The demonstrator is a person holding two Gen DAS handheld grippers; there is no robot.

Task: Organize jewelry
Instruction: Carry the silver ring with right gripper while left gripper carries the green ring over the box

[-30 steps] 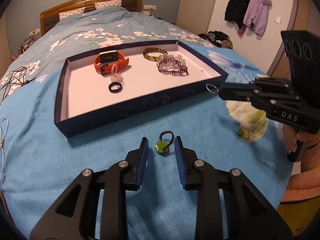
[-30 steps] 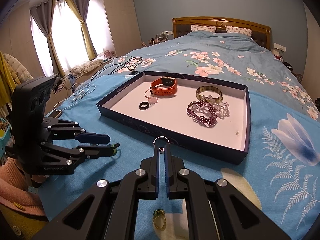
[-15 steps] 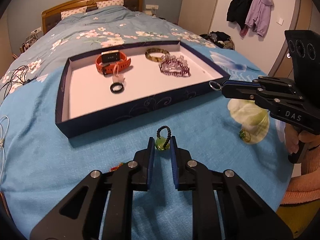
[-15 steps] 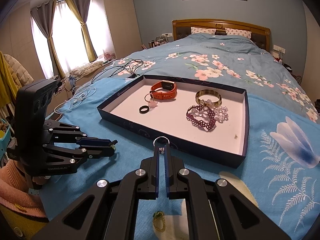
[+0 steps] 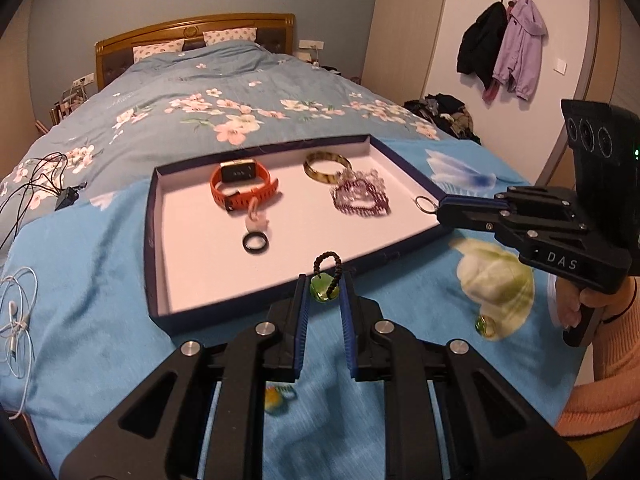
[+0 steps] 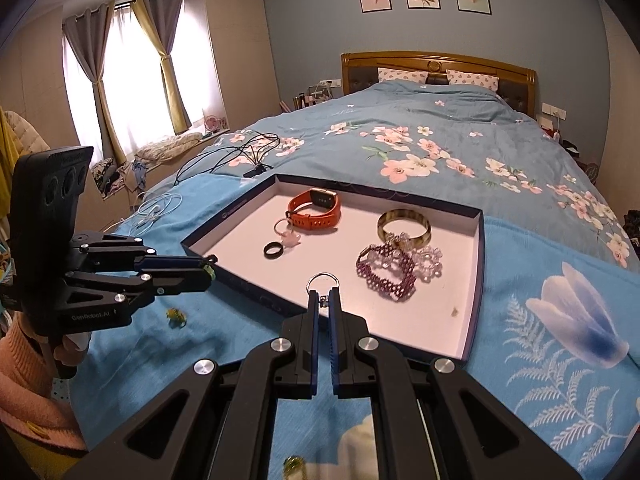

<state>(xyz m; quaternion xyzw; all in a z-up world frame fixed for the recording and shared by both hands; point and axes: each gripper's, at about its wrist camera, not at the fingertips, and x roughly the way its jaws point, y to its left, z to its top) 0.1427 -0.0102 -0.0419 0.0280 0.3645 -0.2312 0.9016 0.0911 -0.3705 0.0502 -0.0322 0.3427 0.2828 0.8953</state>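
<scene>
My left gripper is shut on a green stone pendant with a black bead loop and holds it above the blue blanket, just before the near wall of the dark blue tray. My right gripper is shut on a silver ring at the tray's near edge; it shows at right in the left wrist view. In the tray lie an orange watch, a black ring, a tortoiseshell bangle and a purple bead bracelet.
A yellow-green trinket lies on the blanket under my left gripper, also seen in the right wrist view. A green ring lies on the blanket's white flower print. White earphones and black cables lie left.
My left gripper closed on the green pendant, lifted it off the blanket and moved toward the tray. My right gripper carried the silver ring forward over the tray's edge.
</scene>
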